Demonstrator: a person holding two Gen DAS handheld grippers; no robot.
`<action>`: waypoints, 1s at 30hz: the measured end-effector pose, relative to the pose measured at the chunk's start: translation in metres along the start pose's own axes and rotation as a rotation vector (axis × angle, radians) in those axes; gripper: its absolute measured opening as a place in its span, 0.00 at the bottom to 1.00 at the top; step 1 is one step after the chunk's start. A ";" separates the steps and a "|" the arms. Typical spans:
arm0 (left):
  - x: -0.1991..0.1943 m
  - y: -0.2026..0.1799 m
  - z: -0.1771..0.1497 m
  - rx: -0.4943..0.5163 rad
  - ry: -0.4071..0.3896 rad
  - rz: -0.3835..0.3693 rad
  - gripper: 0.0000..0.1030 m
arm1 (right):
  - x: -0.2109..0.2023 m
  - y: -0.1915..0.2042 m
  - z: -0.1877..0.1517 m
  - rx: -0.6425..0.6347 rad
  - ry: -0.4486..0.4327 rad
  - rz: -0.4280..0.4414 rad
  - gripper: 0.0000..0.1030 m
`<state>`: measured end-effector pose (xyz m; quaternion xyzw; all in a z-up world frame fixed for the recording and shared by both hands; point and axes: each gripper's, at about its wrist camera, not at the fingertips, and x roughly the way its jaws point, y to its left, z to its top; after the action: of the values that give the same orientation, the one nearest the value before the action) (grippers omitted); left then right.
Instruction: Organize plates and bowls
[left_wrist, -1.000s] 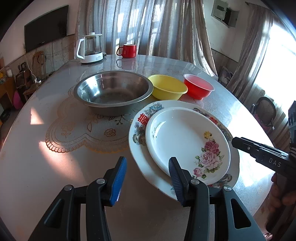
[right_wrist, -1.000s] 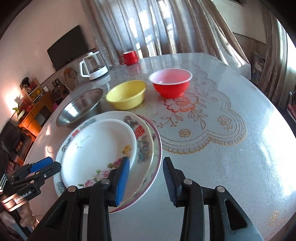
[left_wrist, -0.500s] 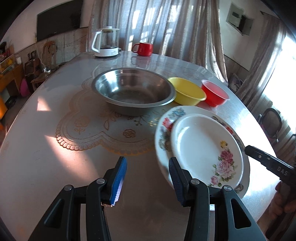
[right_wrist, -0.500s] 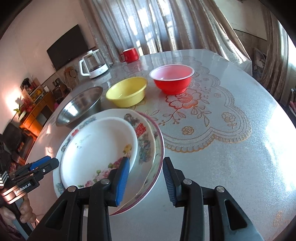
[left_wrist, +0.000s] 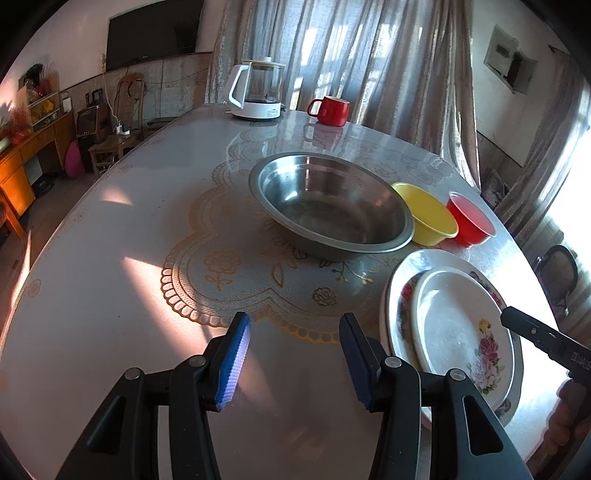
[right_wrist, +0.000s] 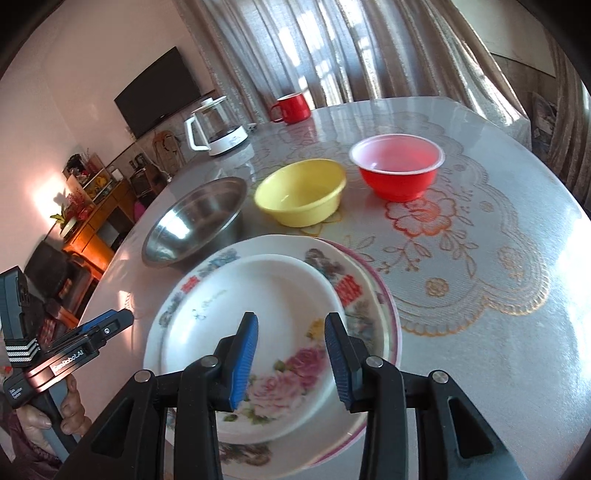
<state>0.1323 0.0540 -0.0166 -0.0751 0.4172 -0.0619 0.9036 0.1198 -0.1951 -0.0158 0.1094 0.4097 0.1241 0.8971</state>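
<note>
A stack of flowered plates sits near the table's front edge, with a small white rose plate (left_wrist: 458, 328) (right_wrist: 258, 321) on top of a larger patterned plate (left_wrist: 399, 302) (right_wrist: 354, 291). Behind stand a steel bowl (left_wrist: 328, 203) (right_wrist: 195, 218), a yellow bowl (left_wrist: 424, 214) (right_wrist: 301, 192) and a red bowl (left_wrist: 469, 221) (right_wrist: 397, 166). My left gripper (left_wrist: 295, 354) is open and empty over bare table, left of the stack. My right gripper (right_wrist: 290, 360) is open and empty, above the near rim of the top plate.
A glass kettle (left_wrist: 255, 88) (right_wrist: 218, 125) and a red mug (left_wrist: 330, 110) (right_wrist: 291, 107) stand at the table's far side. A lace-pattern mat (left_wrist: 229, 266) covers the table. Curtains hang behind; a chair (left_wrist: 557, 269) is at the right.
My left gripper has swung left, away from the plate stack, and now points at bare table. My right gripper has moved left over the top plate. The dishes have not moved.
</note>
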 end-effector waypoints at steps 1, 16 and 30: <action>0.001 0.003 0.002 -0.007 0.000 0.003 0.49 | 0.003 0.004 0.002 -0.006 0.004 0.008 0.37; 0.015 0.027 0.053 -0.040 -0.065 0.022 0.48 | 0.080 0.049 0.058 -0.006 0.067 0.123 0.39; 0.062 0.030 0.084 -0.059 -0.006 -0.006 0.24 | 0.117 0.054 0.088 -0.003 0.085 0.055 0.35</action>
<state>0.2375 0.0793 -0.0148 -0.1031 0.4158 -0.0520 0.9021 0.2534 -0.1159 -0.0263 0.1140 0.4443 0.1539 0.8752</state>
